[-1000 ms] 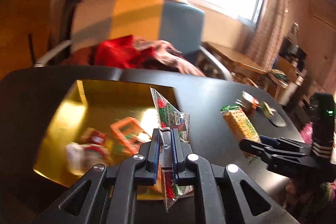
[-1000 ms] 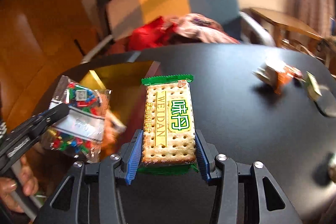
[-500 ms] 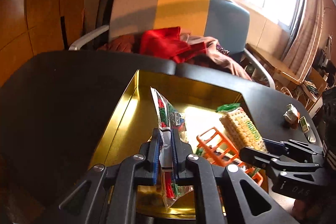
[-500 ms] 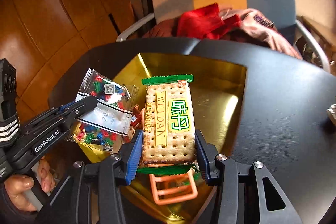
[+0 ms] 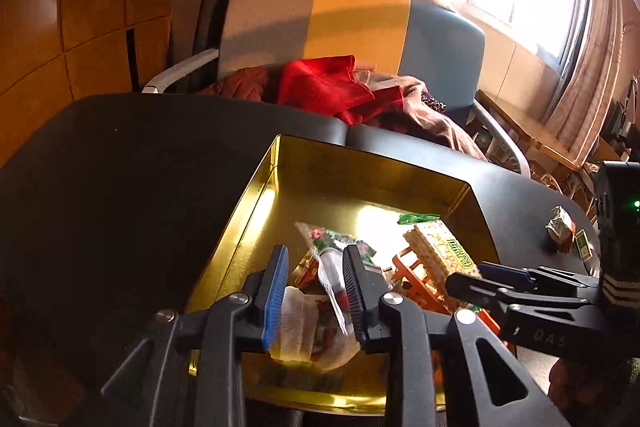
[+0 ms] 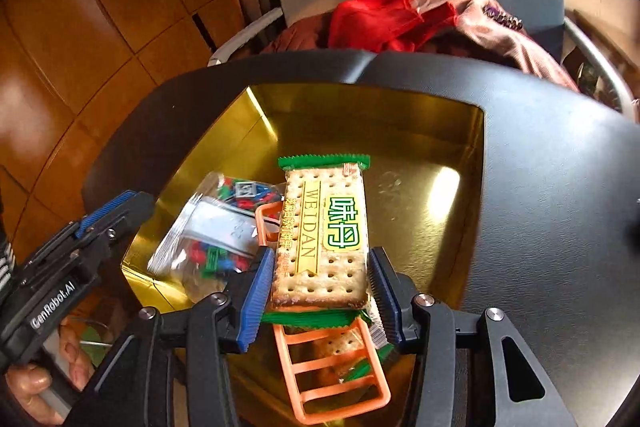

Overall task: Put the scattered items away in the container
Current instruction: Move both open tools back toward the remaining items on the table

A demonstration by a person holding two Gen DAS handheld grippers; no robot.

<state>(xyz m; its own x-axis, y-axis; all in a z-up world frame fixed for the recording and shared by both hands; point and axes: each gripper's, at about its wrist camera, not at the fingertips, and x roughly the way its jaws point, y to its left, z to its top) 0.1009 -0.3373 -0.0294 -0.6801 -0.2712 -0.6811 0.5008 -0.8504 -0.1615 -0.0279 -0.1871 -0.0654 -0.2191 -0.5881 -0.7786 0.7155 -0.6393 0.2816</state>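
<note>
Left gripper (image 5: 316,291) being held wide over gold tin (image 6: 472,131); bead bag (image 6: 208,235) lying inside. Cracker pack (image 6: 324,235) being pinched by right gripper (image 6: 320,301) above tin. Two small items (image 5: 562,233) being left on table (image 5: 120,179).

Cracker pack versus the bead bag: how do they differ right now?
The cracker pack is opaque, flat and rigid-looking, clamped in the right gripper; the bead bag is clear and crumpled, lying loose below the open left gripper. Both are over the gold tin.
</note>
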